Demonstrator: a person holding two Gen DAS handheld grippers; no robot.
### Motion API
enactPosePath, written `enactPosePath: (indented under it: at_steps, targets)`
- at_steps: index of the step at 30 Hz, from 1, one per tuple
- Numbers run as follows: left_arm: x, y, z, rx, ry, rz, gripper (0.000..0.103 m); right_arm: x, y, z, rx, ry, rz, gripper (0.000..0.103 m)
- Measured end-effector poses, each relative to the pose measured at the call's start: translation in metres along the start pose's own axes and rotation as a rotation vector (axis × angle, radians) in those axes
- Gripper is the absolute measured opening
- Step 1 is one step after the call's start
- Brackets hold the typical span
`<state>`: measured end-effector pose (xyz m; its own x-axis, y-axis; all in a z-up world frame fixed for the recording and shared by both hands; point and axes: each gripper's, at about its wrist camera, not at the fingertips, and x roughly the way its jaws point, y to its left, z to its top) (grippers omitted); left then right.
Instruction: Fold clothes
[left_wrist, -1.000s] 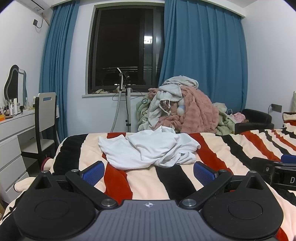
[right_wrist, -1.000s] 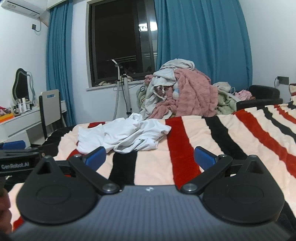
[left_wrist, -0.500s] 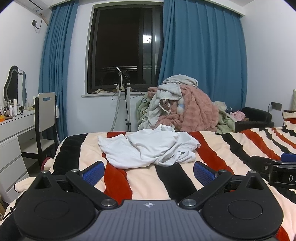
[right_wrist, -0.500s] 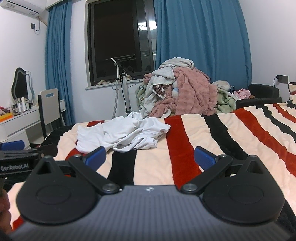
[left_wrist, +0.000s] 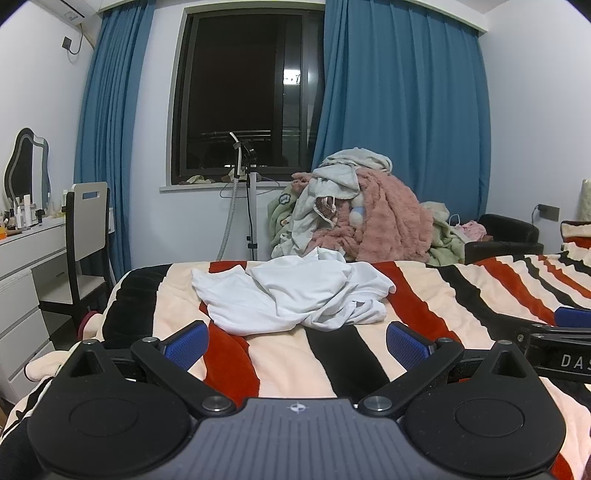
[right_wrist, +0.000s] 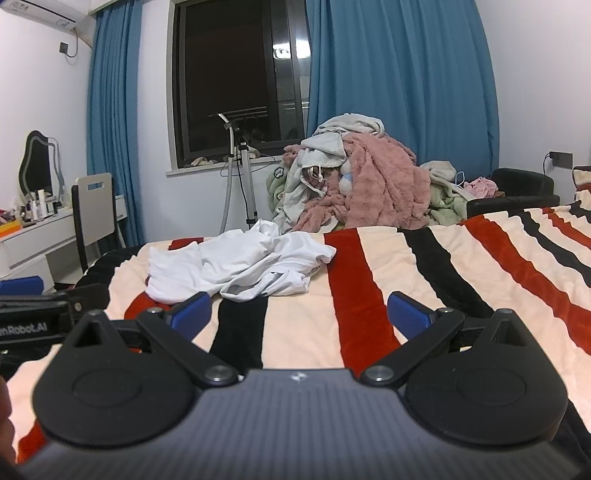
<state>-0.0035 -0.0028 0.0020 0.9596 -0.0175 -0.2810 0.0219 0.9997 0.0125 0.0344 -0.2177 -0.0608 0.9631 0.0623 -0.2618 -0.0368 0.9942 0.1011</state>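
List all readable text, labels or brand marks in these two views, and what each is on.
"DAS", cut off by the frame edge: on the right gripper body, left wrist view.
"nRobot.AI", start cut off: on the left gripper body, right wrist view.
Bottles on the white desk: labels too small to read.

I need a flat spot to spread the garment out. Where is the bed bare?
Bare striped blanket lies right of the crumpled white garment, and between it and both open grippers. Crowded: the clothes pile beyond the bed.

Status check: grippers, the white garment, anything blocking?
Left gripper open, empty. Right gripper open, empty. White garment crumpled on striped blanket, untouched. Nothing between grippers and garment.
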Motion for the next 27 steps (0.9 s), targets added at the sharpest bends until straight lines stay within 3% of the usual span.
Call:
enactPosePath:
  at_steps: [7, 10, 18, 22, 27]
  targets:
    - [0.003, 0.002, -0.002, -0.017, 0.015, -0.006, 0.103, 0.0, 0.004, 0.003, 0.017, -0.042, -0.031, 0.103]
    - [0.008, 0.003, -0.004, -0.016, 0.025, 0.026, 0.103, 0.005, 0.007, 0.014, 0.057, -0.038, -0.063, 0.103]
    - [0.033, 0.01, -0.015, -0.038, 0.096, 0.086, 0.103, 0.01, 0.008, 0.095, 0.088, -0.186, -0.016, 0.103]
    - [0.068, 0.005, -0.008, -0.002, 0.146, 0.033, 0.103, 0.02, -0.022, 0.111, 0.107, -0.206, 0.03, 0.103]
    - [0.146, -0.004, 0.012, 0.057, 0.194, -0.039, 0.103, 0.05, -0.05, 0.079, 0.135, -0.114, 0.007, 0.103]
